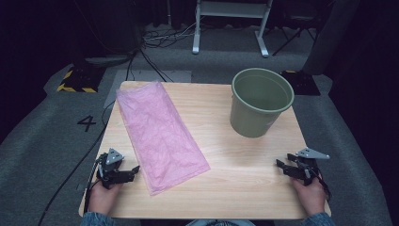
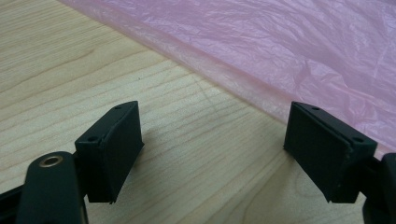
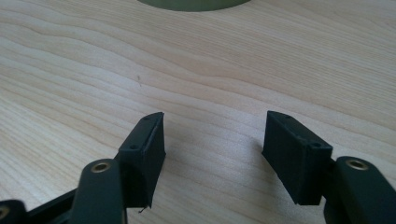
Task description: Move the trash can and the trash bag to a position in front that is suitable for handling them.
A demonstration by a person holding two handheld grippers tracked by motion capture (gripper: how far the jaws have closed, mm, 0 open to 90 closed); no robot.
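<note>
A flat pink plastic bag point(image 1: 157, 132) lies slantwise on the left half of the wooden table point(image 1: 235, 155), running from the far left corner toward the front middle. A green bucket point(image 1: 260, 101) stands upright at the far right. My left gripper point(image 1: 134, 170) rests at the front left, just left of the bag's near edge, open with nothing between its jaws. In the left gripper view the bag point(image 2: 280, 46) lies just beyond the open left gripper point(image 2: 212, 135). My right gripper point(image 1: 281, 165) sits at the front right, open and empty; its own view shows the right gripper point(image 3: 212, 140) over bare wood, the bucket's base point(image 3: 191, 3) far ahead.
Beyond the table there is grey carpet with black cables point(image 1: 150, 61), a white metal stand point(image 1: 230, 23) and a yellow-black striped block point(image 1: 77, 80). A "4" point(image 1: 86, 123) is marked on the floor at the left.
</note>
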